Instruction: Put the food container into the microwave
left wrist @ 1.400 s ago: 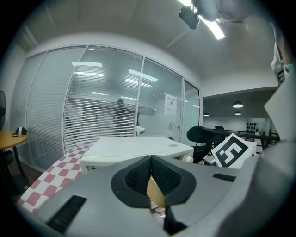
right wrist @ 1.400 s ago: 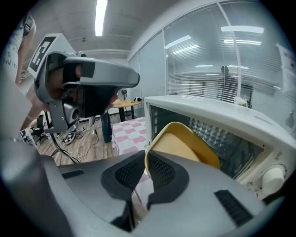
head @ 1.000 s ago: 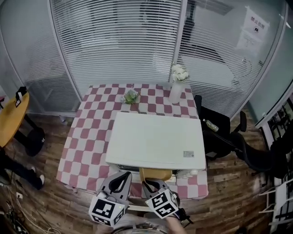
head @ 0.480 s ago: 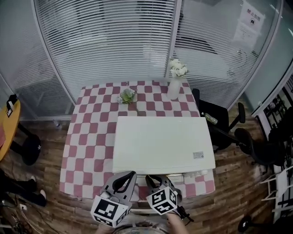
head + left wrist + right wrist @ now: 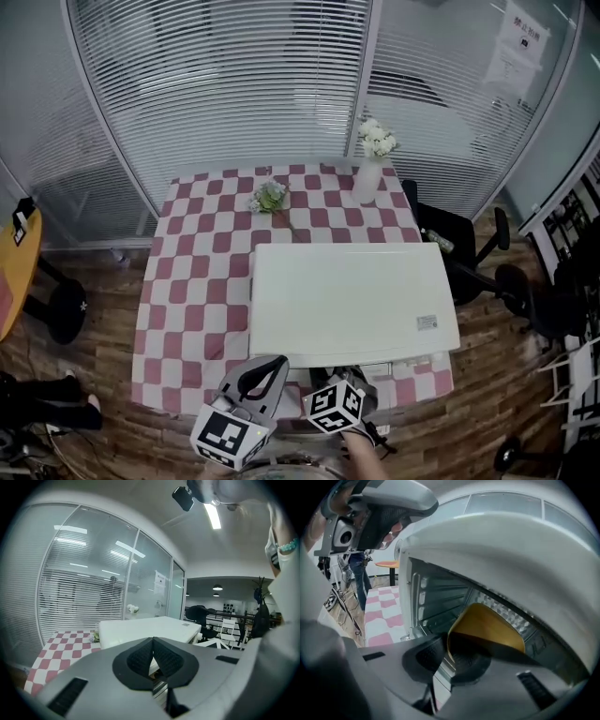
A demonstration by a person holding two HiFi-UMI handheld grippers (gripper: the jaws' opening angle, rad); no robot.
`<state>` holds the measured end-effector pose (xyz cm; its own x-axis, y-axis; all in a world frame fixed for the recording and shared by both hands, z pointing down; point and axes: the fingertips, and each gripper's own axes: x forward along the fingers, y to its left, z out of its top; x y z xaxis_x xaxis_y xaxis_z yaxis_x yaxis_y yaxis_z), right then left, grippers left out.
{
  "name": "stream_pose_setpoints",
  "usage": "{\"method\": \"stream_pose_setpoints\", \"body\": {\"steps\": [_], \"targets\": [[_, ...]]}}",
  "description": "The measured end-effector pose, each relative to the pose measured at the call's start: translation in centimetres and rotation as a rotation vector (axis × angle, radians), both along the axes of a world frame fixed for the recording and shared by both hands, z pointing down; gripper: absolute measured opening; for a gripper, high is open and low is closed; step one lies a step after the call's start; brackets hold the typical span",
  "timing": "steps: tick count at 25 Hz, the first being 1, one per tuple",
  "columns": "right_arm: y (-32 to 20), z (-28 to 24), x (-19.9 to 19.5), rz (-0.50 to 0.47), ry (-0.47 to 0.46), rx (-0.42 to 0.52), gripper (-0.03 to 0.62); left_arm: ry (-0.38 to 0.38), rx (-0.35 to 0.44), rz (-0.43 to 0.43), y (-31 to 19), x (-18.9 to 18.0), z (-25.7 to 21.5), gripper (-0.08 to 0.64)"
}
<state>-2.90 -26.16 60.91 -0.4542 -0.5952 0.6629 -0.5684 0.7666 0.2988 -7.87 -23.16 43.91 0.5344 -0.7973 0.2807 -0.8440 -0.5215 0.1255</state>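
The right gripper [image 5: 445, 657] is clenching the near rim of the yellow food container [image 5: 490, 623], with the thin wall sitting between its two pads. The container is reaching forward from the jaws into the open cavity of the microwave [image 5: 436, 597]. I cannot tell whether its bottom is resting on the cavity floor. Because only one edge is being held, I judge that the container is behaving like a lever. A small twist of the wrist could be tipping it, and whatever is inside, which no view is showing, could be spilling. Opening the jaws before the bottom is resting flat would be letting it drop or slide. Just beyond it, the ribbed side wall [image 5: 429, 599] and the white upper frame [image 5: 497, 541] are lying close, so a push at an angle could be knocking the far rim against them. A careless pull back could also be dragging the container out again. The left gripper [image 5: 153, 656] is pressed closed on nothing and pointing over the top of the microwave, so it is giving no support. Farther off, the microwave is standing at the front edge of the checkered table [image 5: 192, 272], so a hard push could be shifting it toward the vase of flowers [image 5: 369, 173] at the far side.
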Motion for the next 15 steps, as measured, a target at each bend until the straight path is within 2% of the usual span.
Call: {"method": "stream_pose_setpoints", "body": {"steps": [3, 7, 15], "targets": [[-0.6, 0.4, -0.3, 0.019, 0.012, 0.003, 0.018, 0.010, 0.012, 0.026, -0.2, -0.1, 0.0, 0.011], [-1.0, 1.2, -0.7, 0.034, 0.027, 0.000, 0.020, -0.018, 0.003, 0.068, 0.0, 0.0, 0.1, 0.011], [-1.0, 2.1, -0.9, 0.055, 0.045, 0.010, 0.030, -0.002, 0.011, 0.075, -0.2, -0.9, 0.1, 0.011]]}}
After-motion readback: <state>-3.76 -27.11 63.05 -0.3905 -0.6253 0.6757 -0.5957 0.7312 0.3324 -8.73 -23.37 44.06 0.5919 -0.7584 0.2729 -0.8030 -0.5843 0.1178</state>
